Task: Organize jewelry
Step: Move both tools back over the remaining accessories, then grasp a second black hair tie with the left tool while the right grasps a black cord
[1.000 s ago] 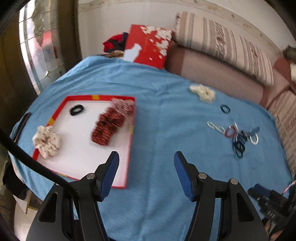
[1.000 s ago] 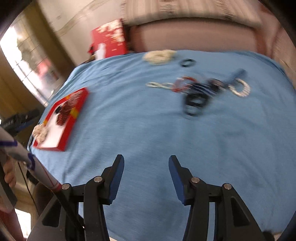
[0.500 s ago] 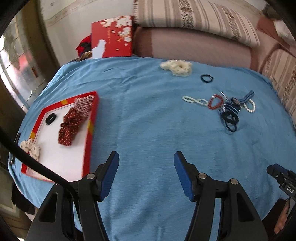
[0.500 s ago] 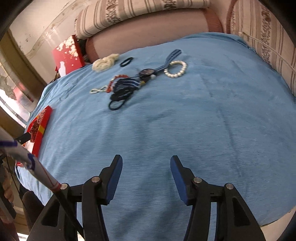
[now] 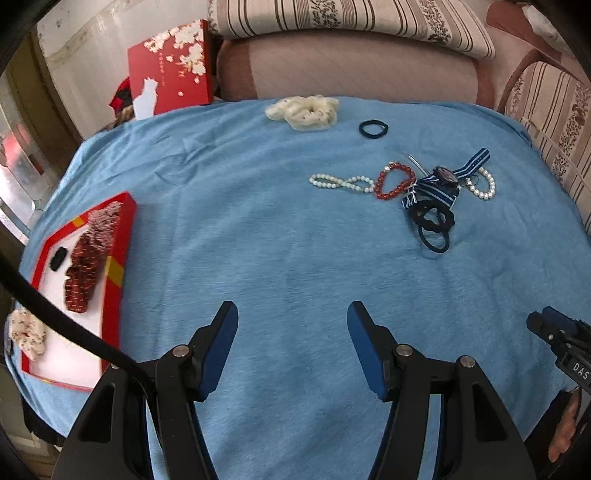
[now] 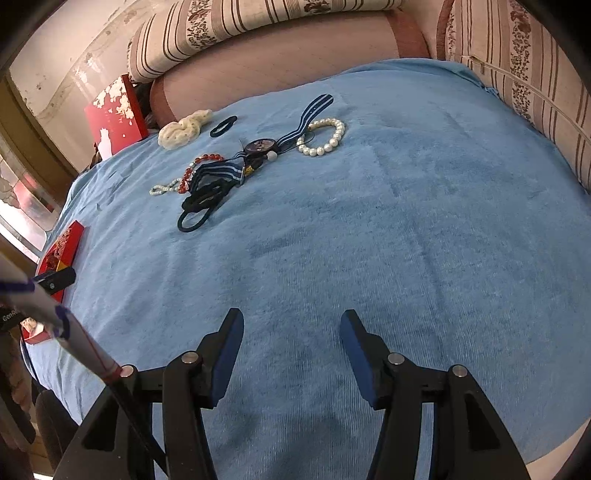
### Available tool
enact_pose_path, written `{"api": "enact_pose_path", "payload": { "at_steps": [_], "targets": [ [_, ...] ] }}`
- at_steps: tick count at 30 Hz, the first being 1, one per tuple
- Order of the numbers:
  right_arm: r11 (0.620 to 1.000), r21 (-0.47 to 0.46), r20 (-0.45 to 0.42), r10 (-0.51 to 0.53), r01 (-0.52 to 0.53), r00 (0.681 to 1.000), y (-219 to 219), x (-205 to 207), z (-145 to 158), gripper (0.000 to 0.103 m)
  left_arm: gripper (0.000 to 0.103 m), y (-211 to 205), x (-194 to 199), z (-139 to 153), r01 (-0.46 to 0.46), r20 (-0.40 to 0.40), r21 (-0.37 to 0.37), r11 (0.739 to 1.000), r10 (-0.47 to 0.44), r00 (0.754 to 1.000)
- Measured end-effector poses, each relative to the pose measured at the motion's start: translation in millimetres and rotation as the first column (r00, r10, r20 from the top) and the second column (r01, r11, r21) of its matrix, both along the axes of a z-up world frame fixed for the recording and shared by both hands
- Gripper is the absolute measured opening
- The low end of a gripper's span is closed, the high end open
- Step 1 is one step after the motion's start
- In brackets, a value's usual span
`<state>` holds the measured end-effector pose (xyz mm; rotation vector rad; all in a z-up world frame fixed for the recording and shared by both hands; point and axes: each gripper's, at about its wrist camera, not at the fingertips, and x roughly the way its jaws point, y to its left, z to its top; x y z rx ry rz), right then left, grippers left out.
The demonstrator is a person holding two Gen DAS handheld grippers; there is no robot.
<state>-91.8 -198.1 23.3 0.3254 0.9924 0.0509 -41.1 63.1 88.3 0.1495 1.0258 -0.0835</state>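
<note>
On the blue cloth (image 5: pixel 280 229) lies a jewelry pile: a pearl strand (image 5: pixel 340 182), a red bead bracelet (image 5: pixel 395 181), a watch on a striped strap (image 5: pixel 443 177), a pearl bracelet (image 5: pixel 484 184) and black hair ties (image 5: pixel 434 225). Farther back are a cream scrunchie (image 5: pixel 306 110) and a single black hair tie (image 5: pixel 373 129). The red tray (image 5: pixel 122 236) at the left holds a red scrunchie (image 5: pixel 88 266), a black tie (image 5: pixel 59 258) and a floral scrunchie (image 5: pixel 26 332). My left gripper (image 5: pixel 291 314) hangs open over bare cloth, short of the pile. My right gripper (image 6: pixel 291 321) is open and empty, with the watch (image 6: pixel 260 146) far ahead to its left.
A red gift box (image 5: pixel 170 70) leans at the back by the wall. Striped sofa cushions (image 5: pixel 351 18) run behind and to the right of the table. A window is at the far left. The cloth drops off at the near edge.
The left view has swung from the tray toward the jewelry pile, and the tray now sits at the far left. The right view has shifted so the pile lies up and left.
</note>
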Motion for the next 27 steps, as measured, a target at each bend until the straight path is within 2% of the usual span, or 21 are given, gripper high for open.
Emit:
{"api": "enact_pose_path", "payload": {
  "at_steps": [5, 9, 14, 18, 20, 21, 22, 27],
  "targets": [
    [1.0, 0.012, 0.004, -0.004, 0.004, 1.0, -1.1, 13.7, -2.1, 0.059, 0.06, -3.4, 17.5, -11.6, 0.001, -0.043, -0.1, 0.995, -0.005, 0.999],
    [1.0, 0.029, 0.013, -0.012, 0.012, 1.0, -3.0, 26.8, -1.8, 0.059, 0.06, -22.7, 37.8, -20.1, 0.042, -0.071, -0.19, 0.981, -0.056, 0.996],
    [0.999, 0.038, 0.021, -0.025, 0.024, 0.999, -5.4, 38.1, -0.3, 0.059, 0.06, -55.8, 70.4, -34.9, 0.077, -0.12, -0.304, 0.95, -0.119, 0.986],
    [0.998, 0.045, 0.014, -0.036, 0.035, 0.999, -7.6, 39.2, -3.6, 0.059, 0.06, -74.0, 96.9, -48.9, 0.055, -0.175, -0.394, 0.917, -0.134, 0.975],
    [0.998, 0.046, 0.006, -0.041, 0.041, 0.999, -9.3, 38.0, -6.3, 0.059, 0.05, -81.9, 109.9, -58.3, 0.034, -0.208, -0.413, 0.91, -0.13, 0.97],
    [0.998, 0.044, 0.002, -0.043, 0.043, 0.999, -9.8, 37.4, -7.6, 0.059, 0.025, -85.1, 114.8, -62.9, 0.028, -0.229, -0.415, 0.909, -0.134, 0.964],
    [0.998, 0.043, 0.0, -0.043, 0.043, 0.999, -10.4, 37.9, -8.7, 0.059, 0.009, -87.5, 118.7, -67.7, 0.023, -0.256, -0.414, 0.91, -0.141, 0.956],
    [0.999, 0.021, -0.003, -0.034, 0.034, 0.999, -7.2, 38.7, -8.8, 0.059, 0.008, -74.1, 109.7, -64.1, 0.0, -0.244, -0.404, 0.915, -0.107, 0.964]
  ]
}}
